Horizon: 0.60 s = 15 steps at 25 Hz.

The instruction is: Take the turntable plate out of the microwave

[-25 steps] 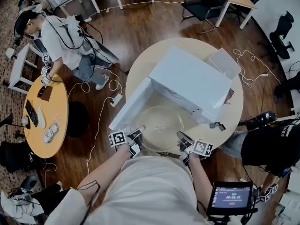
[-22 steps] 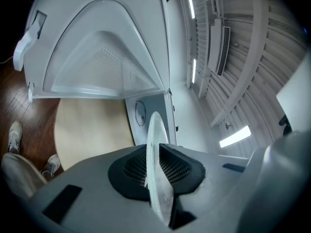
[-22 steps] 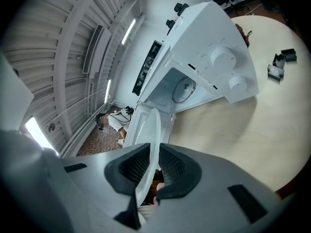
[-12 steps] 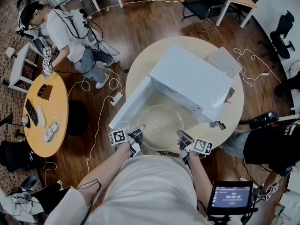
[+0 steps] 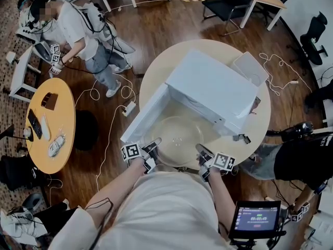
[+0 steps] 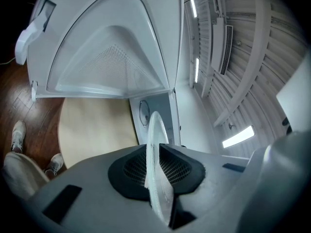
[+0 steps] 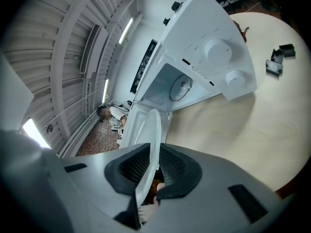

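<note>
A clear glass turntable plate [image 5: 177, 140] hangs level just outside the mouth of the white microwave [image 5: 210, 90], above the round table's near edge. My left gripper [image 5: 154, 144] is shut on the plate's left rim, my right gripper [image 5: 199, 149] on its right rim. In the left gripper view the plate [image 6: 156, 171] stands edge-on, clamped between the dark pads [image 6: 182, 168]. The right gripper view shows the plate [image 7: 150, 152] the same way, pinched between the pads [image 7: 171, 168]. The microwave door [image 5: 144, 117] hangs open to the left.
The microwave stands on a round wooden table [image 5: 260, 121] with a white box [image 5: 250, 69] at the back and small dark parts [image 5: 241, 138] at the right. A second person [image 5: 78, 30] stands by a smaller round table [image 5: 52, 124]. Cables trail over the floor.
Both grippers and the plate have held their place. The person at the far left has shifted to the right beside the small table.
</note>
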Motion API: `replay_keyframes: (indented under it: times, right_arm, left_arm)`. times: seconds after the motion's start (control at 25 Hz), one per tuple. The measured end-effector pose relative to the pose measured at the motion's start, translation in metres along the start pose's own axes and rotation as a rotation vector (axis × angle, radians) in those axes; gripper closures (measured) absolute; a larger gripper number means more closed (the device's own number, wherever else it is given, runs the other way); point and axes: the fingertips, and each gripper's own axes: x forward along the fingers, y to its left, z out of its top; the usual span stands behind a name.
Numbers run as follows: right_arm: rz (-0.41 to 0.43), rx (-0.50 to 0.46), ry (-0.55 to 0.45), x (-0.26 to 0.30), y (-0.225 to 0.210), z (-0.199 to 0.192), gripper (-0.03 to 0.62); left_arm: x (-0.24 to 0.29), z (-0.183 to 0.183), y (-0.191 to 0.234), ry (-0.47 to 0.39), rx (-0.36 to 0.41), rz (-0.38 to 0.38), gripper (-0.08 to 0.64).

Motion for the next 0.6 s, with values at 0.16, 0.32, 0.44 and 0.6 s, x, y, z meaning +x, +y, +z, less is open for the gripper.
replay_keyframes:
  times: [0.16, 0.32, 0.44, 0.6]
  right_arm:
    - [-0.001, -0.001, 0.002, 0.001, -0.003, -0.002, 0.549]
    - [-0.006, 0.005, 0.007, 0.001, -0.007, -0.005, 0.549]
    - [-0.009, 0.008, 0.006, 0.002, -0.011, -0.007, 0.549]
    - [-0.012, 0.01, 0.009, 0.004, -0.014, -0.009, 0.549]
  left_arm:
    - [-0.001, -0.001, 0.004, 0.003, -0.003, 0.018, 0.522]
    - [0.0, -0.002, 0.006, 0.012, 0.006, 0.01, 0.522]
    - [0.0, -0.003, 0.01, 0.015, 0.005, 0.023, 0.522]
    - [-0.001, -0.004, 0.013, 0.021, -0.002, 0.039, 0.522]
